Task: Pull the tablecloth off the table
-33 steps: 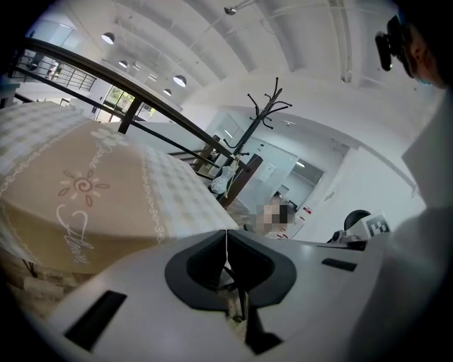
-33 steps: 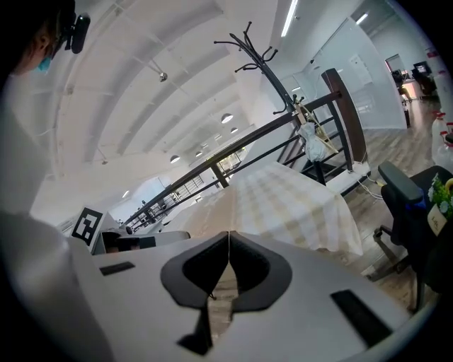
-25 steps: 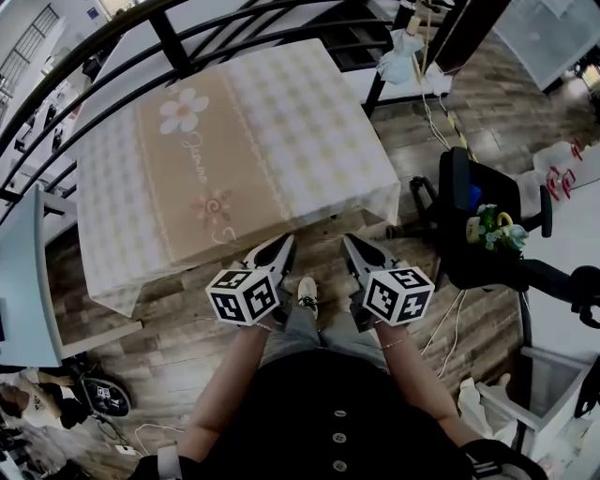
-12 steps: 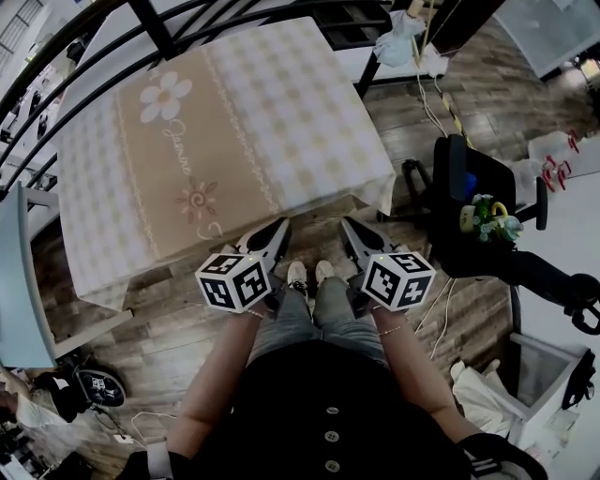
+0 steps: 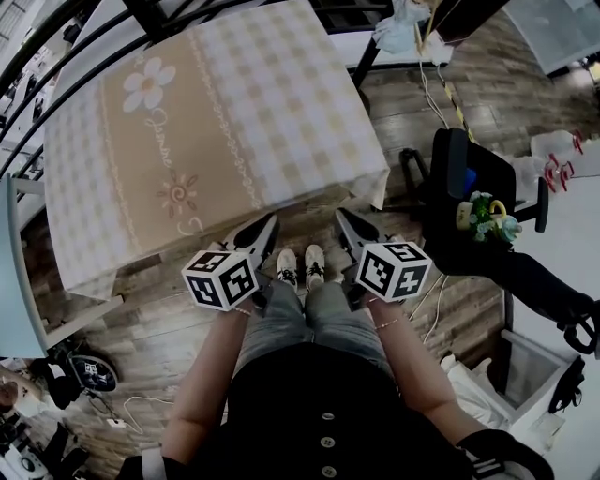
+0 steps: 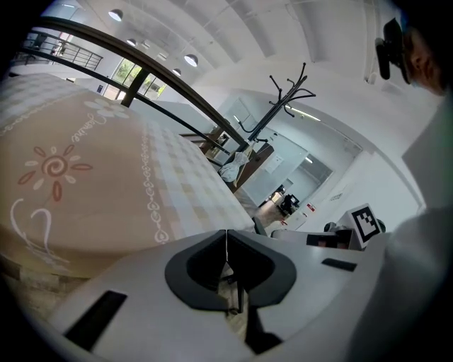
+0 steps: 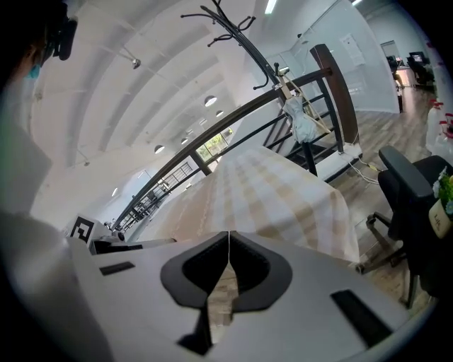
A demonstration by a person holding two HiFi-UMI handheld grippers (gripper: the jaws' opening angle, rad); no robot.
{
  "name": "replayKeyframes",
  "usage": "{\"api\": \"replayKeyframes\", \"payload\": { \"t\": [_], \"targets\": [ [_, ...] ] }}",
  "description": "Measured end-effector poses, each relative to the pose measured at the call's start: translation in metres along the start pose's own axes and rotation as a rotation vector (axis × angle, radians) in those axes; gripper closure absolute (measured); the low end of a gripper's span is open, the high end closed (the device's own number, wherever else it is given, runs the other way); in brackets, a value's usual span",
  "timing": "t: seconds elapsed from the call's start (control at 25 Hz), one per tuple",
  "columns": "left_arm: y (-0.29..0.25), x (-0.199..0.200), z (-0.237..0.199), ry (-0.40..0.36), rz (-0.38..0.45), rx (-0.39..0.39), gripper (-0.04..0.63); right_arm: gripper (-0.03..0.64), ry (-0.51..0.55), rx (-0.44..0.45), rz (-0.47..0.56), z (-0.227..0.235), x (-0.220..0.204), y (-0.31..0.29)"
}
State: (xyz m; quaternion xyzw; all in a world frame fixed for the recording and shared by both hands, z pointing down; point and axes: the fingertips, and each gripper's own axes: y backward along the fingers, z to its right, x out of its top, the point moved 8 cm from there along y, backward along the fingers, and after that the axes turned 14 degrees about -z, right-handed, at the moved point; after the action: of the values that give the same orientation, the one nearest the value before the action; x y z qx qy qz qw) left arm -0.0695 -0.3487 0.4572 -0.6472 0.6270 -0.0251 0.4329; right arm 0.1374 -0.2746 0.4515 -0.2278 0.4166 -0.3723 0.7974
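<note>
**Pulling the tablecloth, start position, near to far.** Nearest, the person's shoes (image 5: 302, 265) stand on a plank wood floor (image 5: 150, 337). Above them are the left gripper (image 5: 270, 221) and the right gripper (image 5: 341, 216). Each has its jaws pressed fully together and holds nothing, with its tips just short of the table's near edge and clear of the cloth. The step in hand appears to be taking hold. It would go best if both jaws part and pinch the hanging hem well apart, one towards each near corner. Each should close on a full fold rather than the bare edge, then both draw back evenly so the fabric slides without bunching. The tablecloth (image 5: 216, 131) lies flat over the whole table, and its hem droops softly at the near right corner. It looks thin and limp: a tan central band with a white daisy, a spiral sun and script, flanked by pale yellow-and-white checks. Beyond the far edge runs a dark metal railing (image 5: 141, 14)
</note>
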Motion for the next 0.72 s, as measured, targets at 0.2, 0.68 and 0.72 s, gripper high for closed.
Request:
{"api": "replayKeyframes", "payload": {
  "t": [0.2,0.68,0.72],
  "targets": [
    [-0.012,-0.002,-0.003,0.025,-0.008,0.012,0.578,0.589,-0.009,0.002,-0.048,0.015,0.002,-0.011],
    [-0.045,-0.018,-0.019,0.247,0.026,-0.037,0.577,0.586,-0.139,0.047,-0.015,0.051,0.008,-0.037],
    [-0.048,-0.019,-0.021,0.276,0.032,-0.048,0.577,0.584,-0.153,0.047,-0.012,0.054,0.008,-0.039]
  ]
}}
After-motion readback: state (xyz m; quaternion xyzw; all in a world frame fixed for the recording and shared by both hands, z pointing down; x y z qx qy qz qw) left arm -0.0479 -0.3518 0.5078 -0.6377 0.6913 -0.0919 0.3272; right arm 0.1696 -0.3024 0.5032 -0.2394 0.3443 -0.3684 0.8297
